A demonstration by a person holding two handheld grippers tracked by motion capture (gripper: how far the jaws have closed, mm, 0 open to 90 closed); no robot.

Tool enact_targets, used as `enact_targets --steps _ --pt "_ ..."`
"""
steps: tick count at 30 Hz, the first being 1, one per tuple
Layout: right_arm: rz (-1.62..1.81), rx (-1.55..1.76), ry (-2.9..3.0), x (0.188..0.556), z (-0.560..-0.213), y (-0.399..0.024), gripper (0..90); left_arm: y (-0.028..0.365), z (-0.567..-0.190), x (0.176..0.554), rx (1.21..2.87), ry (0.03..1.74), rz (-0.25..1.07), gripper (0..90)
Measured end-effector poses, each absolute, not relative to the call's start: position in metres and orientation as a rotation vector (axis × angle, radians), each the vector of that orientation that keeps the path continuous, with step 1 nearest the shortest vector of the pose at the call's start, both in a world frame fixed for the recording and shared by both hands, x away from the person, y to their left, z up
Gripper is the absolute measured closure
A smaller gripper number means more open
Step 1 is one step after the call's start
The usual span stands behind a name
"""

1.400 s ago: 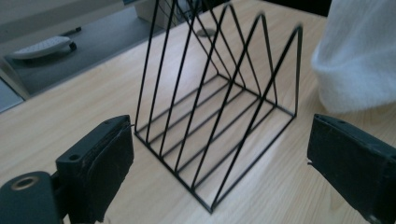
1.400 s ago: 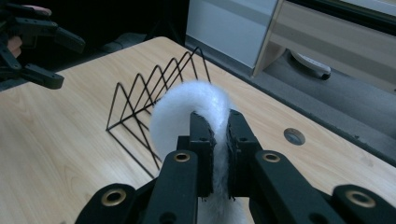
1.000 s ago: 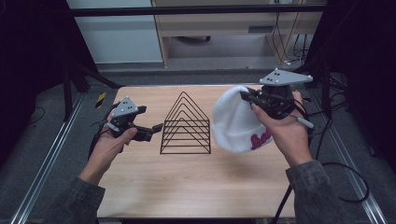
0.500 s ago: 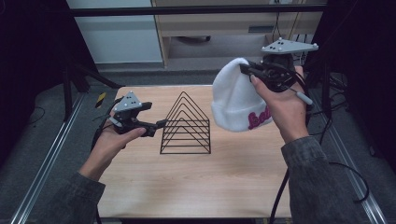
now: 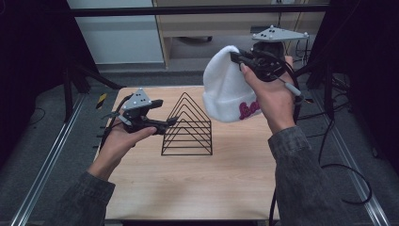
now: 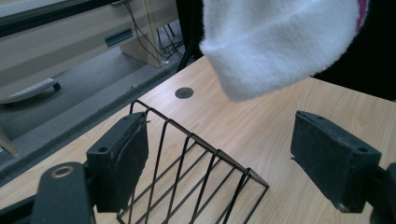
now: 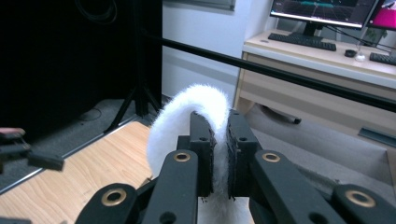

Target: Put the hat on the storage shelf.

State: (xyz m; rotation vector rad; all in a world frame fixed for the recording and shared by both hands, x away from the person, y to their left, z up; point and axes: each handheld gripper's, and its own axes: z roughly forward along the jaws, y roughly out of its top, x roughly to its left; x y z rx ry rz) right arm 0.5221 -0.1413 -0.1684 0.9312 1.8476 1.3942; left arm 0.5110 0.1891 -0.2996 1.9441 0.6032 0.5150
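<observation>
The right gripper (image 5: 242,59) is clenched on the top of a white fleecy beanie (image 5: 228,87), and the right gripper view shows the two black jaws pinching a fold of the white fabric (image 7: 196,105) tight between their pads. The hat hangs free in the air above the far right part of the wooden table (image 5: 188,188), its cuff with pink lettering lowest, well clear of the tabletop and a little above and to the right of the black wire rack (image 5: 188,127). The rack stands upright near the table's middle, a row of nested triangular wire frames on a rectangular base, with bare wood on all sides of it and a broad open stretch toward the near edge. The left gripper (image 5: 167,123) sits at the rack's left side at about the height of its lower wires; its jaws have just been closing a little, yet in the left gripper view they are released, standing wide apart with the rack's wires (image 6: 187,177) between them and neither pad pressing on a wire. In that view the beanie (image 6: 275,42) hangs over the far end of the rack, apart from it. The table's left edge runs beside a metal floor rail (image 5: 44,165); cables (image 5: 339,155) trail off the right edge.
</observation>
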Motion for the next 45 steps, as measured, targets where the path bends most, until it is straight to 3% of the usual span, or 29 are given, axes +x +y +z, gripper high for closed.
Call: enact_targets --steps 26,27,30,32,34,38,45 --pt "1.535 0.729 1.921 0.501 -0.148 -0.070 83.5 0.181 -0.314 0.532 1.959 0.630 0.465 17.2" --pt "1.535 0.724 1.929 0.500 -0.148 -0.068 83.5 0.181 -0.314 0.533 1.959 0.622 0.462 19.0" --pt "1.521 0.703 1.944 0.501 -0.151 -0.064 83.5 0.179 -0.314 0.533 1.952 0.633 0.432 39.7" --pt "1.506 0.705 1.951 0.503 -0.156 -0.063 83.4 0.178 -0.315 0.533 1.970 0.624 0.451 62.2" --pt "1.512 0.716 1.951 0.505 -0.159 -0.065 83.4 0.178 -0.314 0.534 1.976 0.627 0.445 72.6" --pt "1.516 0.740 1.940 0.509 -0.162 -0.076 83.4 0.180 -0.312 0.531 1.971 0.628 0.471 81.9" --pt "1.503 0.786 1.921 0.515 -0.164 -0.091 83.3 0.189 -0.304 0.529 1.936 0.644 0.498 83.9"
